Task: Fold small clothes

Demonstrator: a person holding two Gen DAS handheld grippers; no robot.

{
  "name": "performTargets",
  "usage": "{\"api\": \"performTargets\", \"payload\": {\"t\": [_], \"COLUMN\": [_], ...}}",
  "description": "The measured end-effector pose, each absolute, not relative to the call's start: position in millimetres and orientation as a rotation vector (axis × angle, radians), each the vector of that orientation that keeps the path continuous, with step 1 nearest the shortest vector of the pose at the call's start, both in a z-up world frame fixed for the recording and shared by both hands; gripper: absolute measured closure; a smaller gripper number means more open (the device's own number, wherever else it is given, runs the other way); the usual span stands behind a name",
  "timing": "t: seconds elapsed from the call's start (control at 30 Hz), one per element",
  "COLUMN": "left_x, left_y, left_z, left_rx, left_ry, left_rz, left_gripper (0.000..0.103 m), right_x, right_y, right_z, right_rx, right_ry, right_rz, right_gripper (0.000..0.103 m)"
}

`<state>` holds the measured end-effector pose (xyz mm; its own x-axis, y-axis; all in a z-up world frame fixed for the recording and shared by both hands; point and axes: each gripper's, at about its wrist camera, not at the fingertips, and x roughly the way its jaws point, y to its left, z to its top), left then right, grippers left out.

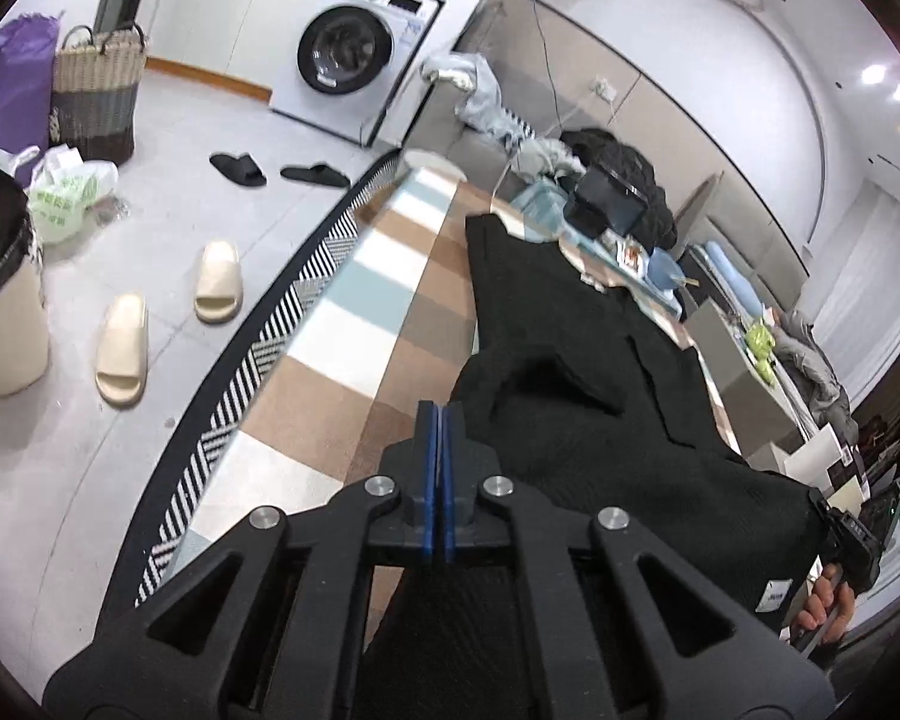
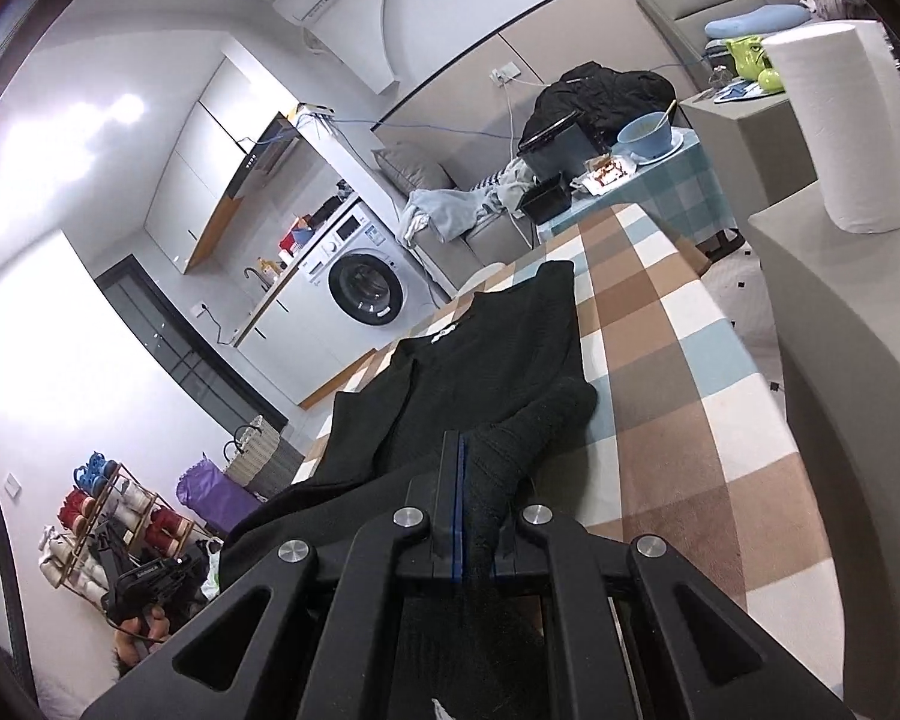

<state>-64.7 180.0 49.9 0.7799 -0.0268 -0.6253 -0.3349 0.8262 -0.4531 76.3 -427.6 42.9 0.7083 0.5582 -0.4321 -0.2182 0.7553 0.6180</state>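
A black knitted garment (image 1: 576, 360) lies lengthwise on a table with a checked brown, white and blue cloth (image 1: 354, 324). My left gripper (image 1: 440, 414) is shut on the garment's near left edge, with the fabric bunched beside its right finger. In the right wrist view the same garment (image 2: 486, 360) stretches away from me on the checked cloth (image 2: 678, 360). My right gripper (image 2: 471, 450) is shut on a fold of the garment's near right edge. The near hem hangs between the two grippers. The other gripper and the hand holding it show at each view's edge (image 1: 858, 534) (image 2: 150, 588).
A paper towel roll (image 2: 840, 120) stands on a grey block to the right. A side table with a blue bowl (image 2: 645, 132) and black boxes sits beyond the far end. A washing machine (image 1: 354, 54), baskets, slippers (image 1: 219, 282) and a bin (image 1: 0, 300) are on the floor left.
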Motion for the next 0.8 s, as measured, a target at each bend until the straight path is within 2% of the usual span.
{"api": "performTargets", "payload": {"t": [0.13, 0.23, 0.27, 0.3, 0.4, 0.57, 0.77, 0.8], "left_x": [-53.2, -49.6, -49.1, -51.3, -55.2, -39.9, -18.7, -15.5], "left_y": [172.9, 170.4, 171.1, 173.6, 178.5, 159.8, 146.8, 144.8], "left_z": [41.9, 40.4, 40.2, 40.7, 40.0, 33.0, 11.7, 8.9], "left_rx": [-0.581, -0.571, -0.576, -0.587, -0.614, -0.571, -0.583, -0.579], "left_ry": [0.723, 0.736, 0.732, 0.717, 0.677, 0.749, 0.797, 0.797], "left_rz": [0.125, 0.131, 0.134, 0.141, 0.12, 0.055, 0.039, 0.046], "left_gripper": [0.099, 0.074, 0.058, 0.049, 0.045, 0.042, 0.042, 0.047], "right_x": [82.2, 85.8, 87.3, 88.3, 87.9, 92.3, 95.2, 95.4], "right_y": [-422.4, -422.7, -422.9, -423.6, -424.9, -424.6, -421.6, -420.7], "right_z": [36.4, 30.7, 28.3, 26.3, 23.5, 16.8, 9.8, 8.9], "right_rx": [0.553, 0.549, 0.547, 0.55, 0.546, 0.552, 0.572, 0.573], "right_ry": [0.685, 0.715, 0.727, 0.735, 0.743, 0.769, 0.781, 0.779], "right_rz": [0.446, 0.424, 0.416, 0.41, 0.393, 0.383, 0.382, 0.38], "right_gripper": [0.098, 0.098, 0.098, 0.098, 0.097, 0.095, 0.095, 0.095]}}
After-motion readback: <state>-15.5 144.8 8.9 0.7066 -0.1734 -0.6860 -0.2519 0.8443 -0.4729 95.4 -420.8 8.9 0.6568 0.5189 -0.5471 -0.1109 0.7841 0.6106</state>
